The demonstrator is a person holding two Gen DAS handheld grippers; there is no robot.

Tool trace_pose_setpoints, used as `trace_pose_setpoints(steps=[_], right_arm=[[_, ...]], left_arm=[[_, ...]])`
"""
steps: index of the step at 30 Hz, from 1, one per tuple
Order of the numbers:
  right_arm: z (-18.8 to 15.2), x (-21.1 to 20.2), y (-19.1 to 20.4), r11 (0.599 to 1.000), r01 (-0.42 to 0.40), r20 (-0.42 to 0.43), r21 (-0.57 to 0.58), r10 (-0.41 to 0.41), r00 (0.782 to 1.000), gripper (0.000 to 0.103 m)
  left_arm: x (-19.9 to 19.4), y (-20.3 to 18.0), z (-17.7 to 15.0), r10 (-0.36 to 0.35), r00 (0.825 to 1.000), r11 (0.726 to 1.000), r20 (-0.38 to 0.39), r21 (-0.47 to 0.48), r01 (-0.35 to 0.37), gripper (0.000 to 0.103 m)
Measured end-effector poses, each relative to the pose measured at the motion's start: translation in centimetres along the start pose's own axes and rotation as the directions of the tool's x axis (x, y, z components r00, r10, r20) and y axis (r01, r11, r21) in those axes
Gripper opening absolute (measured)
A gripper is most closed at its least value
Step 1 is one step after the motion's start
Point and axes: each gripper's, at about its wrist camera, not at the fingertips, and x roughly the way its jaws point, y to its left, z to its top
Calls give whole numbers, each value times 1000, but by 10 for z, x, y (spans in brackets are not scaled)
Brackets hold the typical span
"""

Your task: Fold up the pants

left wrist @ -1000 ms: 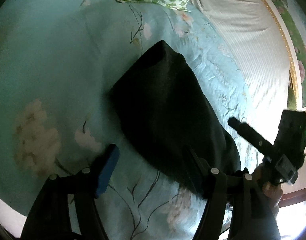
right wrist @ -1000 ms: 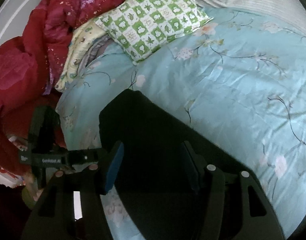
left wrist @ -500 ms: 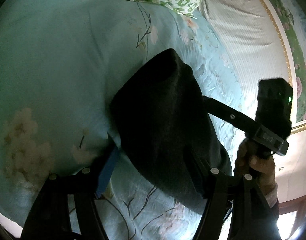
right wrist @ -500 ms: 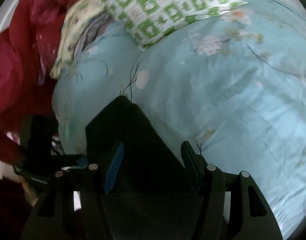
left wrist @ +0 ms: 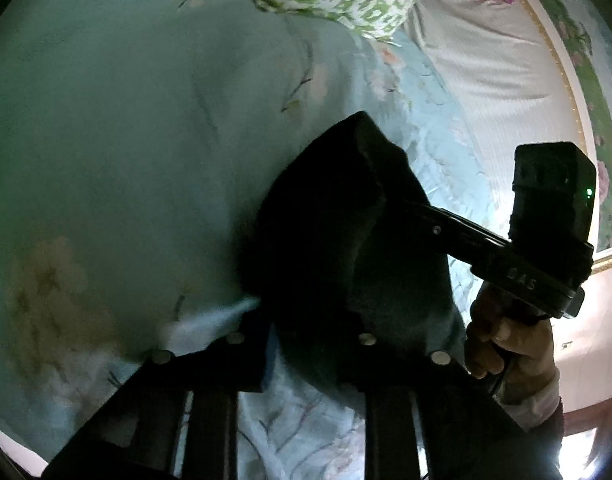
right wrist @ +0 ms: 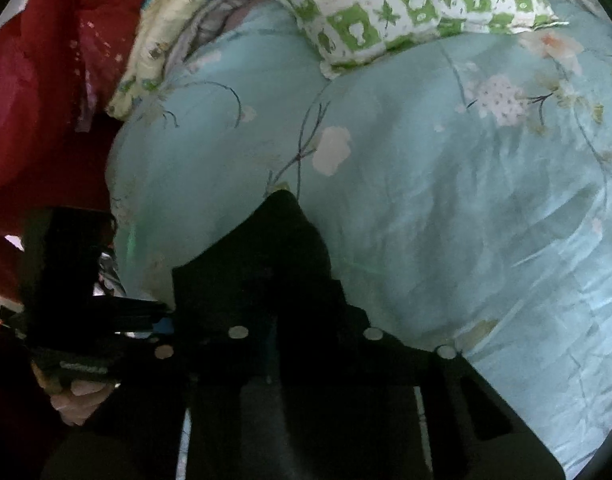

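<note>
The dark, soft-cloth pants (left wrist: 338,232) lie on the pale-blue flowered quilt (left wrist: 126,140) of the bed as a short, thick bundle, so most of the folding looks done; what seems left is one more doubling or a final setting down and smoothing; the exact layers are too dark to count.

The left gripper (left wrist: 302,316) has its fingers drawn close together with the near edge of the pants between them, and I judge it clamped on that edge; the right gripper (right wrist: 302,320) likewise looks closed on the pants from its side, though the shadow there is deep; in the left wrist view its black body reaches into the bundle's far flank.

Taking the pants as landmark: their far corner (right wrist: 284,200) comes to a blunt point, lifted a little off the quilt; beyond it lies open quilt, then the green-and-white checked pillow (right wrist: 406,4), well apart; a heap of red bedding (right wrist: 38,100) sits off past the left gripper's side; a white striped sheet (left wrist: 498,92) borders the quilt past the right gripper; the open quilt ahead looks the freest room for carrying the fold over.
</note>
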Motion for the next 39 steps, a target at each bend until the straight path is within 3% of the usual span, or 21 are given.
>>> trace_pose_setpoints(steps=[7,16,20,28,36,39], right_arm=[[-14,-53,15,1000,-12,140,1,11,990,20],[-60,-139,20,998,-44,334,36,29,942,20],[-85,-171,20,998,-25,397,55,1,918,20],[-159,-217,-5,987,-43,537,156,-48,842,20],[-232,-237,-30,961,-75,603,268,-107,790,20],[-255,-237,-40,948,-92,617,306,-124,777,20]], left_arm=[[-31,-46,-11,-47,998,993,47,114,41,15],[-54,-125,-35,-136,989,953,61,282,114,14],[-52,-163,-47,-172,985,921,30,360,150,15],[-35,-229,-92,-198,978,848,-65,488,204,15],[5,-276,-153,-138,979,769,-149,606,201,15],[21,-283,-166,-114,978,753,-174,627,199,15]])
